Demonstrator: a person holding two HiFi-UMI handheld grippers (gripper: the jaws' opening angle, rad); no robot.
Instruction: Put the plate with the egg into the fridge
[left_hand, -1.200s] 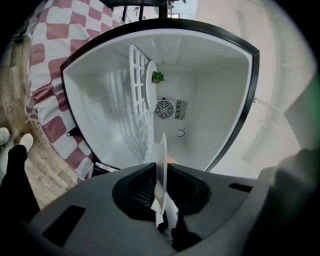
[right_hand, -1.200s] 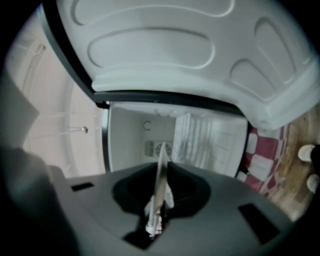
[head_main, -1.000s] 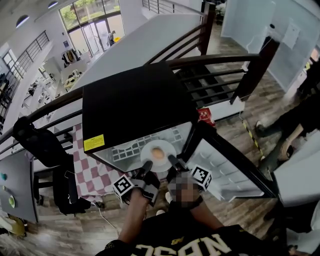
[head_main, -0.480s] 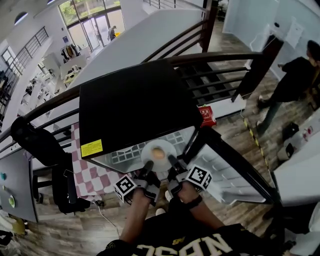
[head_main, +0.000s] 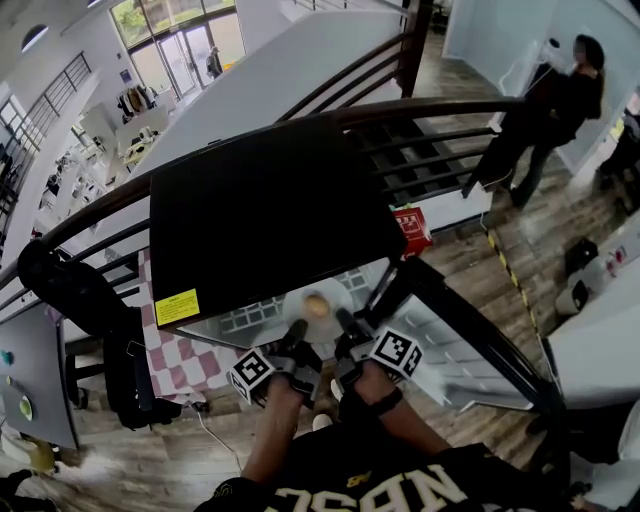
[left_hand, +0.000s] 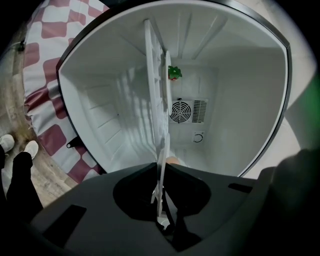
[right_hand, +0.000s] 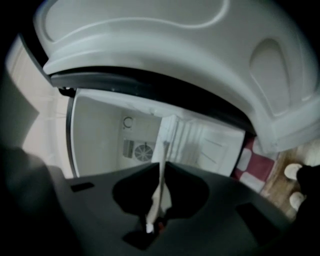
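The near rim of a round white plate (head_main: 297, 297) is pinched by the black left gripper (head_main: 296, 330) and the black right gripper (head_main: 343, 320), each pair of jaws closed on it. The plate, bearing a pale orange egg (head_main: 316, 304), is held at the mouth of the open black mini fridge (head_main: 270, 210). Deeper in, a round fan grille (left_hand: 180, 111) is seen on the white back wall.

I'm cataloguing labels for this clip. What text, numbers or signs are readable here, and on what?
No text reads clearly.
Yellow sticker on the fridge top: too small to read.
Red box: print blurred.
Shirt: pale letters, cut off, unreadable.
Marker cubes: square patterns, no words.
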